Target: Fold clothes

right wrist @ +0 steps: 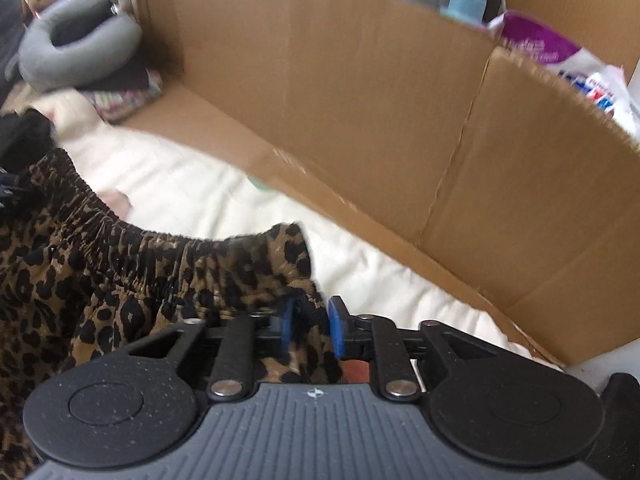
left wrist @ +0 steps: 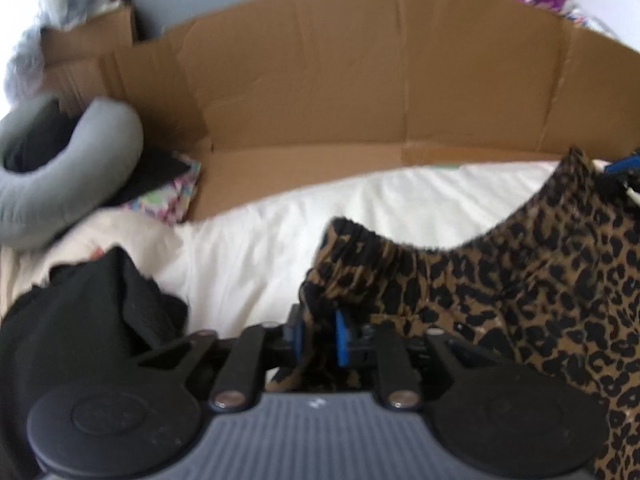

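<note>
A leopard-print garment [left wrist: 520, 280] with an elastic waistband hangs stretched between my two grippers above a white bed sheet [left wrist: 360, 200]. My left gripper [left wrist: 320, 332] is shut on the left end of the waistband. My right gripper [right wrist: 310, 328] is shut on the right end of the same leopard-print garment [right wrist: 120, 280]. The right gripper's blue pad [left wrist: 622, 164] shows at the right edge of the left wrist view. The cloth sags between the two holds.
A flattened cardboard box [left wrist: 360, 80] stands along the back of the bed, and also shows in the right wrist view [right wrist: 360, 100]. A grey neck pillow [left wrist: 60, 168] lies at the left. A black garment [left wrist: 80, 320] is heaped at the front left. Packaged goods [right wrist: 560, 60] sit behind the cardboard.
</note>
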